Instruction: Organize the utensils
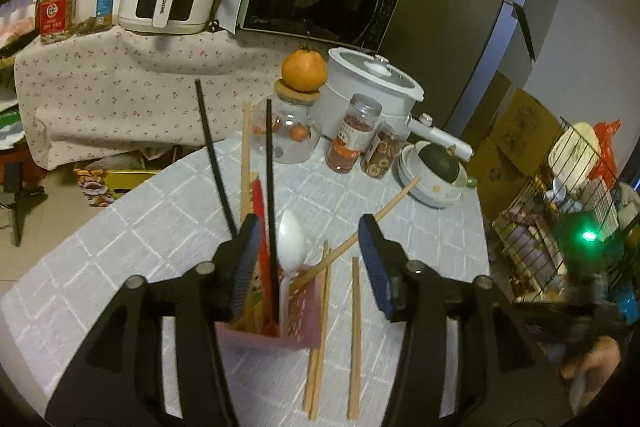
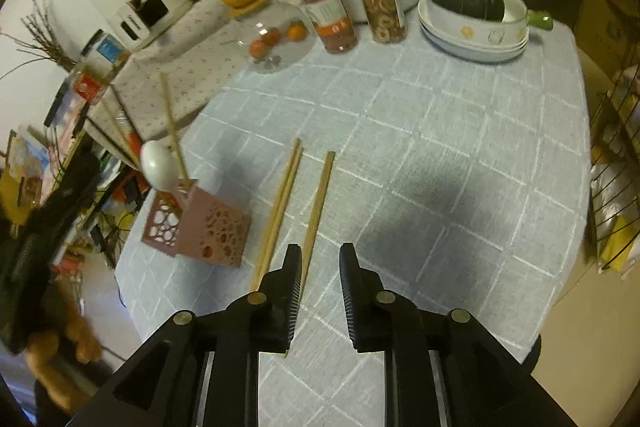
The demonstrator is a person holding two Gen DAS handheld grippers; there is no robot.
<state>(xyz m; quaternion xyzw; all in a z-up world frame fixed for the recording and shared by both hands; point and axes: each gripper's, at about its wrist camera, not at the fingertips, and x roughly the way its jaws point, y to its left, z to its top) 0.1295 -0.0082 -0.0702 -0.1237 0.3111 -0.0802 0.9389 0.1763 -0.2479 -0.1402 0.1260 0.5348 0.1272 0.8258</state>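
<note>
While my left hand-held gripper (image 1: 306, 261) hangs open around the top of the pink holder (image 1: 272, 327), I judge most of the job done: black chopsticks (image 1: 270, 187), a white spoon (image 1: 292, 241) and wooden ones already stand inside. From the right view, my right hand-held gripper (image 2: 320, 291) is open and empty over three wooden chopsticks (image 2: 280, 203) lying on the tabletop (image 2: 440, 147), just right of the holder; those remain.

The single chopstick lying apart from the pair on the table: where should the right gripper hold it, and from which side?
Grip the single chopstick near its near end, from above, right gripper jaws across its width. It lies flat on the cloth, apart from the pair, so fingers fit on both sides.
</note>
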